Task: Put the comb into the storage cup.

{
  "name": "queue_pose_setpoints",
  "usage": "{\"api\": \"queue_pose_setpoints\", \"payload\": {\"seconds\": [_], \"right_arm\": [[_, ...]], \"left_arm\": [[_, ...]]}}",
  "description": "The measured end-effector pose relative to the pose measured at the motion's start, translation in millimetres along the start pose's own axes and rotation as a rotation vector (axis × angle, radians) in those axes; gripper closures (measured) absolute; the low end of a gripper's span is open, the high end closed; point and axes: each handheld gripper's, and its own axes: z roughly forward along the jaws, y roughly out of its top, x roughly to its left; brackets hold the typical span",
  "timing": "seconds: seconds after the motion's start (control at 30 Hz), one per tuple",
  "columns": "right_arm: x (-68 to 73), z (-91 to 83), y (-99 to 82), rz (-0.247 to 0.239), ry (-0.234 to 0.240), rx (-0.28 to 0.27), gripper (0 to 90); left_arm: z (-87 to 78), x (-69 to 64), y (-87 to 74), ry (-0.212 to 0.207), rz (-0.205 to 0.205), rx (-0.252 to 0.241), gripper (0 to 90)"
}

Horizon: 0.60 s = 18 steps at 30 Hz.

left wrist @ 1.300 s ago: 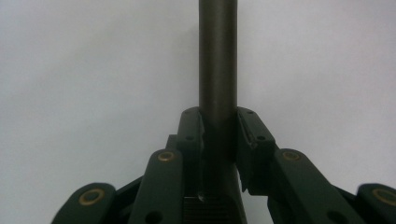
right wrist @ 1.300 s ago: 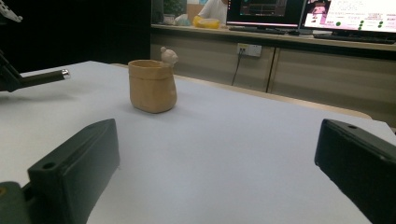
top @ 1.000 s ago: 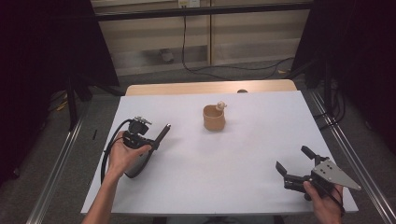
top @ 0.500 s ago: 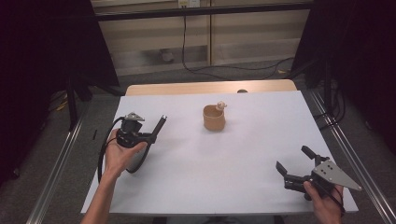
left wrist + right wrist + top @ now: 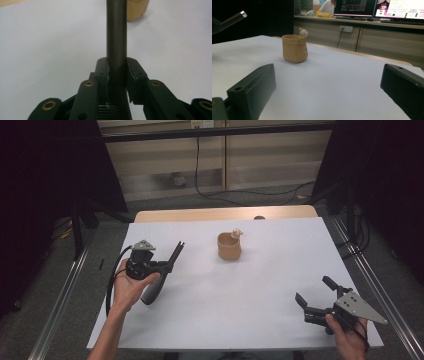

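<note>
Sticking out from the left gripper [image 5: 165,262] was a long, dark, round metal rod [image 5: 116,32], and the two black jaws were squeezed tight on its lower end. From above, the rod [image 5: 176,252] pointed up and away over the left part of the white table [image 5: 240,315], toward the far side. A hand [image 5: 127,287] held that gripper by its handle just above the table top, and a black cable [image 5: 111,285] looped down beside the wrist.

Past the tip of the rod, near the middle of the table, stood a small tan pot shaped like a little sack [image 5: 229,246]. A tiny pale animal figure [image 5: 237,233] sat on its rim. The pot stood upright and well apart from both grippers. Nothing lay between the rod and the pot.

The right gripper [image 5: 317,297] sat low at the near right corner of the table, in the other hand [image 5: 350,340]. Its jaws stood wide apart with nothing between them, and a grey three-cornered plate [image 5: 360,307] lay on top.

Far behind the table ran a pale wood cabinet [image 5: 372,40] with a white wall socket [image 5: 345,29]. Bright screens [image 5: 399,7] glowed above it, but the writing on them was too small to read.
</note>
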Motion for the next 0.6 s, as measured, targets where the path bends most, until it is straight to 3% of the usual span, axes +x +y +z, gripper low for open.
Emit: {"api": "queue_pose_setpoints", "payload": {"seconds": [0.2, 0.3, 0.6], "right_arm": [[1.4, -0.4, 0.3, -0.003, 0.011, -0.007, 0.0], [0.9, -0.2, 0.1, -0.002, 0.008, -0.007, 0.0], [3.9, 0.2, 0.1, 0.018, 0.043, -0.008, 0.0]], "left_arm": [[-4.2, -7.6, 2.1, -0.024, 0.033, -0.077, 73.3], [-6.4, -10.3, 3.2, -0.059, 0.048, -0.089, 73.2], [-9.6, -23.8, 6.6, -0.1, 0.087, -0.111, 73.2]]}}
